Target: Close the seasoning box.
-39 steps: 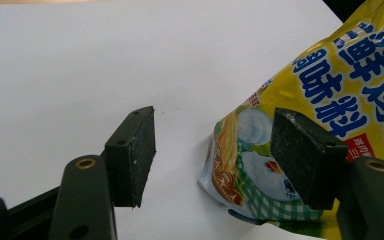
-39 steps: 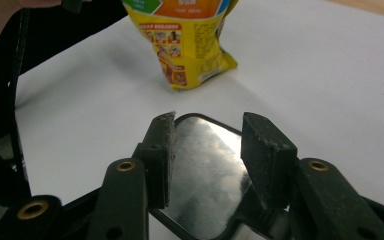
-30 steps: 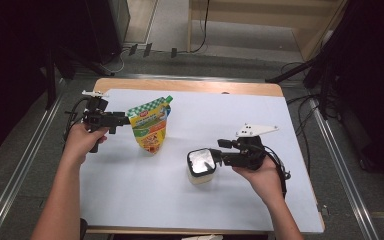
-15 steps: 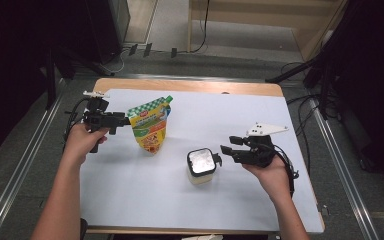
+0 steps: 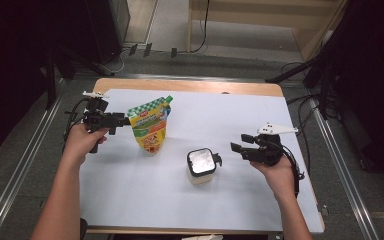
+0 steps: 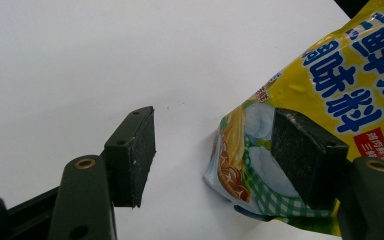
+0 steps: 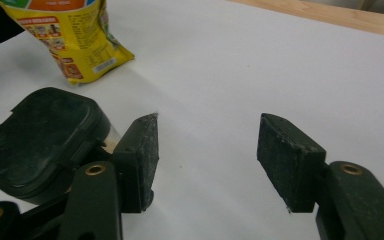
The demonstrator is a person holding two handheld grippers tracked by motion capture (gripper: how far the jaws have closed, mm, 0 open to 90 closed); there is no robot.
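Two grippers stand open on the white worktop point(image 5: 280, 120): the left gripper point(image 5: 122, 120) beside the upright yellow pouch point(image 5: 151, 125) near its far left corner, the right gripper point(image 5: 239, 143), jaws just widened and empty, beside the black-lidded jar point(image 5: 201, 164) mid-worktop.

Light falls evenly from overhead on the white table sheet point(image 5: 230, 120), which reads bright, nearly washed out, while the surrounding floor point(image 5: 10, 165) sinks into deep shadow. Shadows under objects stay soft and short. The high view is grainy; close black jaws look slightly soft.
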